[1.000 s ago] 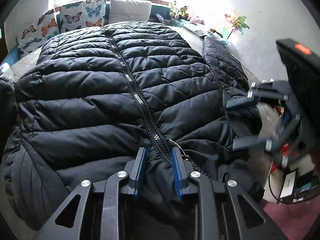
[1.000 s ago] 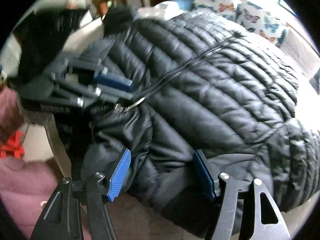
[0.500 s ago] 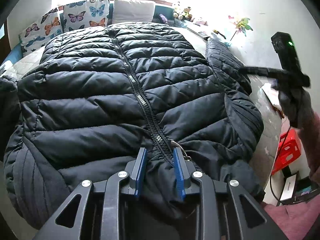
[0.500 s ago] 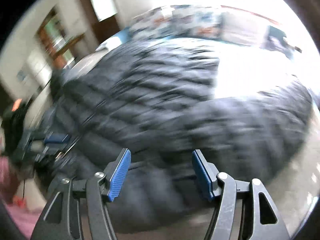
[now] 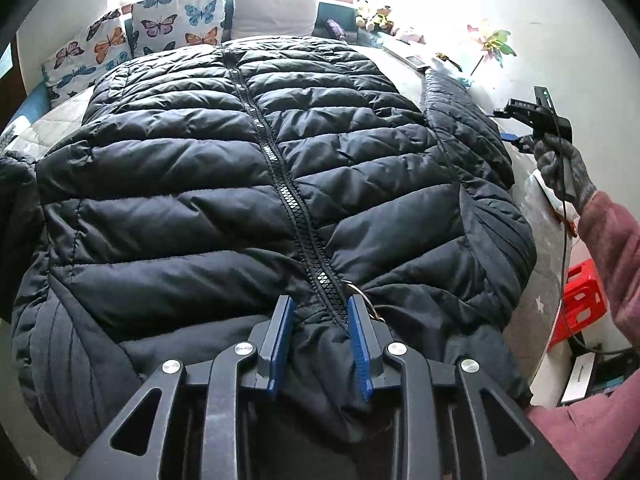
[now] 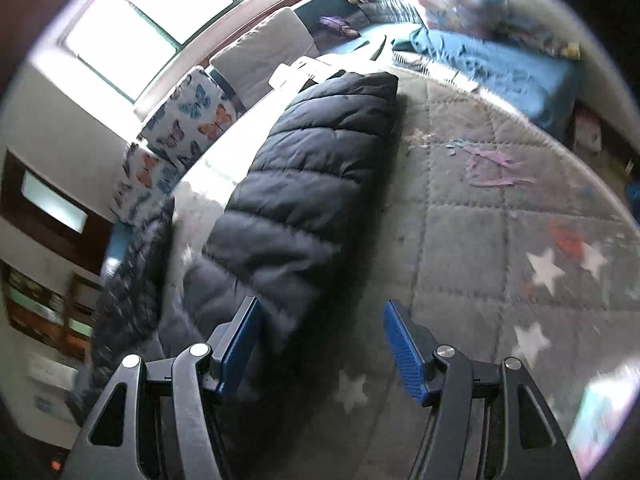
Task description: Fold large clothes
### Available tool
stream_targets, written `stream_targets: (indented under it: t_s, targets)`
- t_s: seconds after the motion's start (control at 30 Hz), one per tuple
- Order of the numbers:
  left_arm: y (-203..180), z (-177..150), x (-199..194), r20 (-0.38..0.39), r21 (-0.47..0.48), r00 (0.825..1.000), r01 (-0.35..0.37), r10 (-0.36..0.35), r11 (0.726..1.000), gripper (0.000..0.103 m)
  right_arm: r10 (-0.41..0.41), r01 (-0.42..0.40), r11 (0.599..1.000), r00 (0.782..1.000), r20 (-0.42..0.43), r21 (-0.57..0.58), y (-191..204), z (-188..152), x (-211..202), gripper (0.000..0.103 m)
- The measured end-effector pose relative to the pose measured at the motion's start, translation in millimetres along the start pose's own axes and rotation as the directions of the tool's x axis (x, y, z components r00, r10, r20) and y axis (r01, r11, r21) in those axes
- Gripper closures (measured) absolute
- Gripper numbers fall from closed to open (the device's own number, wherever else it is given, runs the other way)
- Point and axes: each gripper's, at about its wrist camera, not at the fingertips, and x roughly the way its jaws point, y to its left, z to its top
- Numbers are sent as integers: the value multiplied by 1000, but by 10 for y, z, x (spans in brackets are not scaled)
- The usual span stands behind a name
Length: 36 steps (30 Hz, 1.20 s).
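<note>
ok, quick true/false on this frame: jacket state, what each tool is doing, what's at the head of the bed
1. The black puffer jacket is zipped shut. True.
2. The left tool grips a sleeve cuff. False: its pads pinch fabric by the zipper at the jacket's near edge.
3. The right tool holds nothing. True: jaws apart, above the sleeve.
4. Butterfly cushions sit at the far end. True.
5. The jacket lies on bare wood. False: on a quilted star-print cover.
</note>
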Motion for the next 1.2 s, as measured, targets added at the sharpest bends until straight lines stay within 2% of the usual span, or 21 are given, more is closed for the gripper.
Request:
stream_targets:
  t_s: [0.17,0.23,0.33,0.4,0.43,0.5,0.6,0.7,0.8,0.9,0.97,1.0,1.03,1.13,1.2]
  targets:
    - [-9,41,29,-15,1,1000,-16,16,1000,70,101,-101,994,995,4,46,-47,211,146,34]
    - [-14,52,41,-16,4,1000,-25,25,1000,67,149,-149,985,989,13,86,-91,286,216,37]
    - [-19,60,49,-17,4,999,-27,27,1000,63,199,-200,970,980,19,140,-185,315,251,57]
    - [-23,67,54,-20,5,999,-28,29,1000,62,229,-230,959,973,25,167,-228,316,259,76]
    - [-21,67,54,-21,5,999,-28,28,1000,62,238,-240,956,971,34,168,-230,315,240,79]
    - [-13,73,48,-24,-1,999,-22,22,1000,62,261,-266,951,964,56,156,-195,314,147,86]
    - [4,105,26,-29,-13,1000,-12,11,1000,62,303,-312,944,948,94,103,-26,334,-65,89]
    - [28,112,-49,-17,-20,1000,-8,7,1000,62,294,-295,955,950,106,-12,346,326,-291,90]
    - [67,97,-161,9,-29,1000,-11,11,1000,62,312,-296,946,943,116,-132,798,256,-490,90]
    - [138,59,-301,39,-43,999,-14,16,999,62,344,-307,916,932,110,-259,1283,108,-679,90]
    - [211,24,-415,67,-58,997,-20,23,998,57,367,-316,883,926,91,-347,1605,-50,-786,90]
    - [254,3,-471,85,-69,996,-24,30,997,51,377,-319,863,923,78,-392,1781,-147,-836,90]
    - [295,-14,-519,100,-80,994,-26,33,997,45,389,-326,835,919,58,-443,1986,-274,-887,90]
    - [453,-94,-678,146,-127,989,-16,35,992,44,404,-340,762,915,-5,-551,2401,-610,-931,90]
    - [560,-155,-765,167,-160,985,-10,37,987,44,398,-344,694,915,-62,-633,2706,-942,-921,90]
